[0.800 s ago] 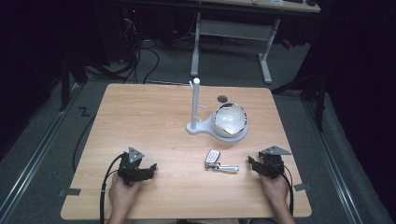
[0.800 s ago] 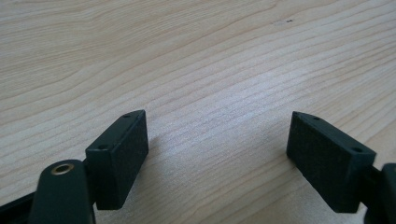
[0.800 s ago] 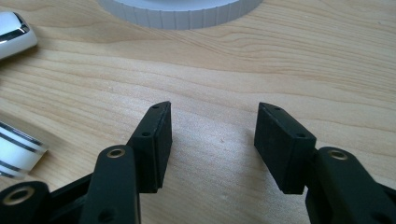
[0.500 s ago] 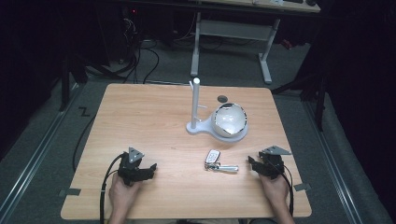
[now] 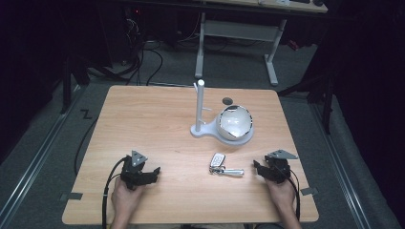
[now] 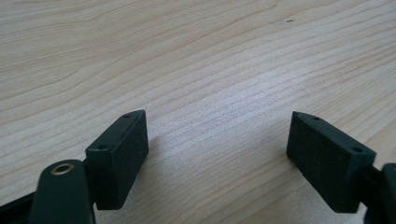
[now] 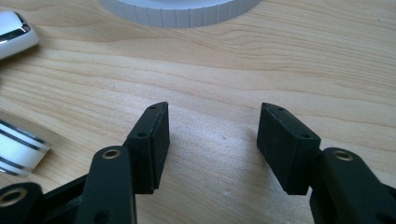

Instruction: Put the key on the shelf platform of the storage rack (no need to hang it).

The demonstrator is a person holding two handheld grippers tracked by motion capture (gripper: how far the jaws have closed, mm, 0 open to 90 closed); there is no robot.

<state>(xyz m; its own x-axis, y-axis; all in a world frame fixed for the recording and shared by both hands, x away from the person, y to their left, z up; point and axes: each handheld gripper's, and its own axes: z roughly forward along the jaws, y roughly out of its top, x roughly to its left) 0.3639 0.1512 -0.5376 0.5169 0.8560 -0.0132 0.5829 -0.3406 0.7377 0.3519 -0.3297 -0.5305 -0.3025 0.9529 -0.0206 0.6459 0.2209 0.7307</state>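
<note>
A white and silver key fob (image 5: 218, 160) with a metal key piece (image 5: 232, 171) lies on the wooden table (image 5: 157, 124), a little right of centre near the front. My left gripper (image 5: 152, 172) rests on the table at the front left, held by a hand, its jaws open over bare wood (image 6: 215, 140). My right gripper (image 5: 258, 168) rests at the front right, just right of the key piece, jaws open with nothing between them (image 7: 212, 140). In the right gripper view the fob (image 7: 14, 28) and a white banded piece (image 7: 18, 149) sit at the left edge.
A white stand with an upright post (image 5: 200, 107) and a round glossy white dome (image 5: 234, 123) on its base sits behind the fob; its ribbed rim (image 7: 180, 11) shows ahead of my right gripper. A small dark disc (image 5: 227, 101) lies near the table's far edge.
</note>
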